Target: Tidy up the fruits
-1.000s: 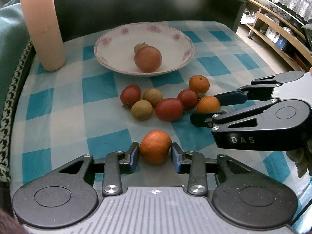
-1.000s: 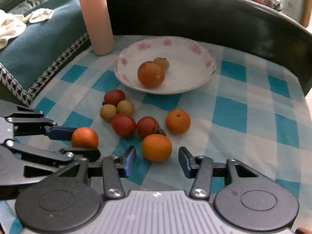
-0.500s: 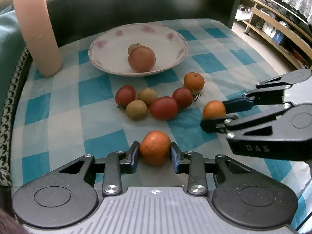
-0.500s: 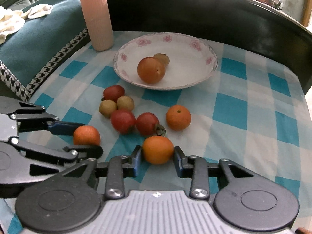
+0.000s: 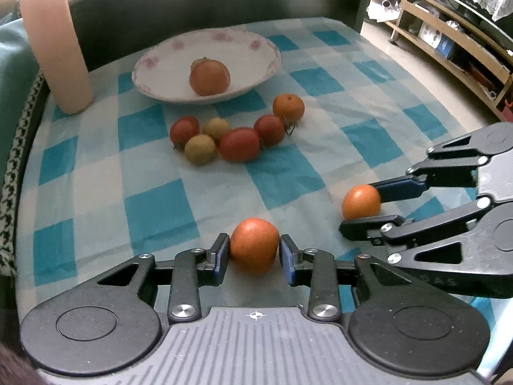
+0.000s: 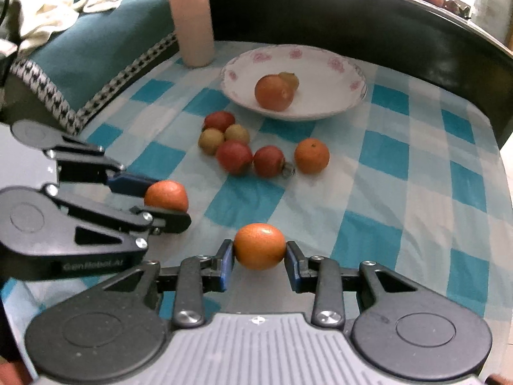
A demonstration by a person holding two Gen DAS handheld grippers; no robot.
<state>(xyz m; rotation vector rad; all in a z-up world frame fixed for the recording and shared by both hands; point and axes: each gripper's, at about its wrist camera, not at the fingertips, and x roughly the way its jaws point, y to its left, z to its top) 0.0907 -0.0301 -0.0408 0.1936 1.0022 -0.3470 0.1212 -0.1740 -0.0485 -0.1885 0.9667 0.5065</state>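
Note:
My left gripper (image 5: 253,250) holds a reddish orange (image 5: 253,245) between its blue pads low over the checked cloth, and its jaws are opening slightly. The right gripper (image 6: 259,250) is shut on a second orange (image 6: 259,245). Each shows in the other's view: the right gripper (image 5: 360,207) at the right, the left gripper (image 6: 166,202) at the left. A flowered white plate (image 5: 269,61) at the back holds a round orange-brown fruit (image 5: 209,77) with a smaller fruit behind it. Between plate and grippers lie three red tomatoes (image 5: 239,144), two yellowish longans (image 5: 200,149) and a mandarin (image 5: 288,106).
A tall pink ribbed cylinder (image 5: 57,48) stands at the cloth's back left, beside a teal cushion (image 6: 96,38) with a houndstooth border. A dark raised rim (image 6: 352,16) curves behind the plate. Wooden shelves (image 5: 449,41) stand off to the right.
The right gripper closed on its orange, which lay between open fingers a second ago. Both grippers have drawn back from the fruit cluster, each carrying its orange.

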